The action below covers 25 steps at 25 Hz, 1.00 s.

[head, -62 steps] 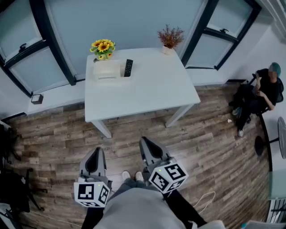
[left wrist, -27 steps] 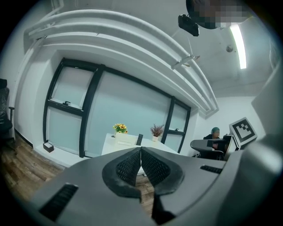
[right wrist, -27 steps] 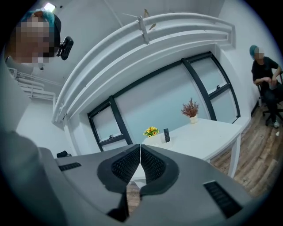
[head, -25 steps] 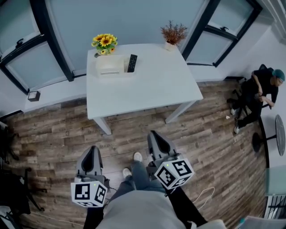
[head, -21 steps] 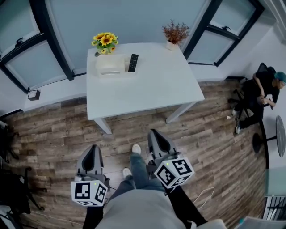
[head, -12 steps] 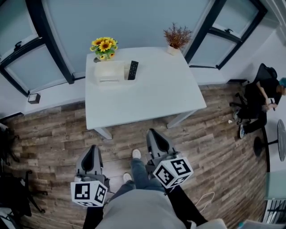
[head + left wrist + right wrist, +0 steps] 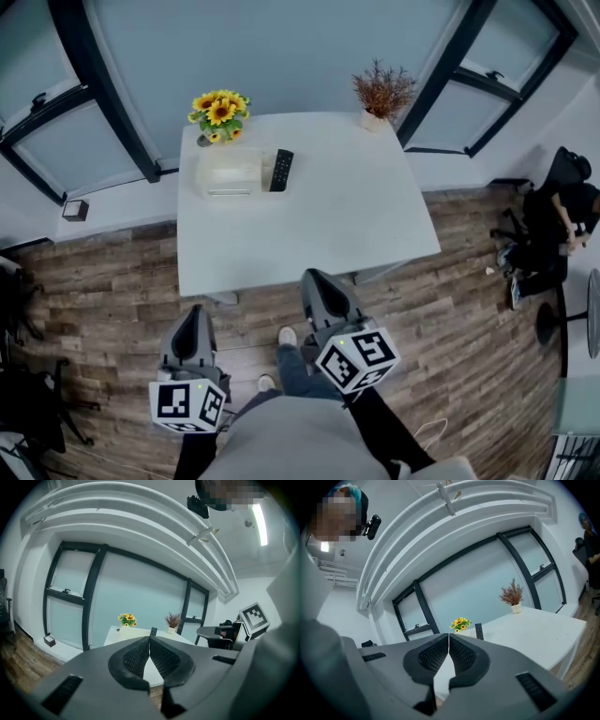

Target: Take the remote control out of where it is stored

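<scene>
Closer now: the white rectangular bench (image 7: 309, 220) has slid down the head view since a moment ago. Its near edge sits just ahead of the right gripper (image 7: 315, 281), and its legs are nearly hidden. The left gripper (image 7: 196, 314) rides alongside over the wood-plank floor (image 7: 112, 291). Both pairs of fingers (image 7: 140, 656) are pressed together, with nothing between them. The slim black remote control (image 7: 281, 170) hasn't budged on the bench's far side, just right of the white box (image 7: 228, 173) and near the yellow sunflower bouquet (image 7: 217, 106).
</scene>
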Tool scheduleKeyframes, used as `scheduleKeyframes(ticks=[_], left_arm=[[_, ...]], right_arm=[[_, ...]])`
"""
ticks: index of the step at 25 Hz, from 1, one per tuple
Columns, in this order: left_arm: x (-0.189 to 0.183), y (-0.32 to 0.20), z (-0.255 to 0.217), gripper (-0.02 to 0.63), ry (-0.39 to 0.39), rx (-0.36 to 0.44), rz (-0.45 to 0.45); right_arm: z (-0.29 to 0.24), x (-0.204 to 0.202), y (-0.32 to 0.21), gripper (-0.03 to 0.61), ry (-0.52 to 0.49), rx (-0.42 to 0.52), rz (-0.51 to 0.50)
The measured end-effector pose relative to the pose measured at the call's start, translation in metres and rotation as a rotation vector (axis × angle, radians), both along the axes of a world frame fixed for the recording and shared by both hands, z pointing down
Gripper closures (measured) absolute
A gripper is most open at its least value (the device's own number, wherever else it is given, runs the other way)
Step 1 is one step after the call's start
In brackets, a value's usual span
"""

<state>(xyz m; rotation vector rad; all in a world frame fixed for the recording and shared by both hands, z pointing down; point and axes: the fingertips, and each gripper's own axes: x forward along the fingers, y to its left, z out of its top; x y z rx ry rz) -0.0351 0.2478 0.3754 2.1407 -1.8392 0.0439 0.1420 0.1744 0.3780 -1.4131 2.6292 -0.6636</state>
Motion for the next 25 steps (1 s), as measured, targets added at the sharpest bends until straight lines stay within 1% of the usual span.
scheduleKeyframes(ticks=[10, 18, 21, 25], left_arm=[[0.011, -0.045, -0.005, 0.604, -0.001, -0.004, -0.063], [0.02, -0.069, 0.003, 0.604, -0.003, -0.011, -0.093], [0.024, -0.076, 0.0, 0.604, -0.01, -0.008, -0.095], [0.032, -0.083, -0.004, 0.604, -0.019, -0.006, -0.074]], right_arm=[[-0.005, 0.004, -0.056, 0.572, 0.021, 0.009, -0.061], [0.005, 0.009, -0.081, 0.572, 0.027, 0.004, -0.096], [0.007, 0.014, -0.088, 0.572, 0.022, 0.004, -0.092], [0.007, 0.019, -0.094, 0.572, 0.017, 0.0, -0.08]])
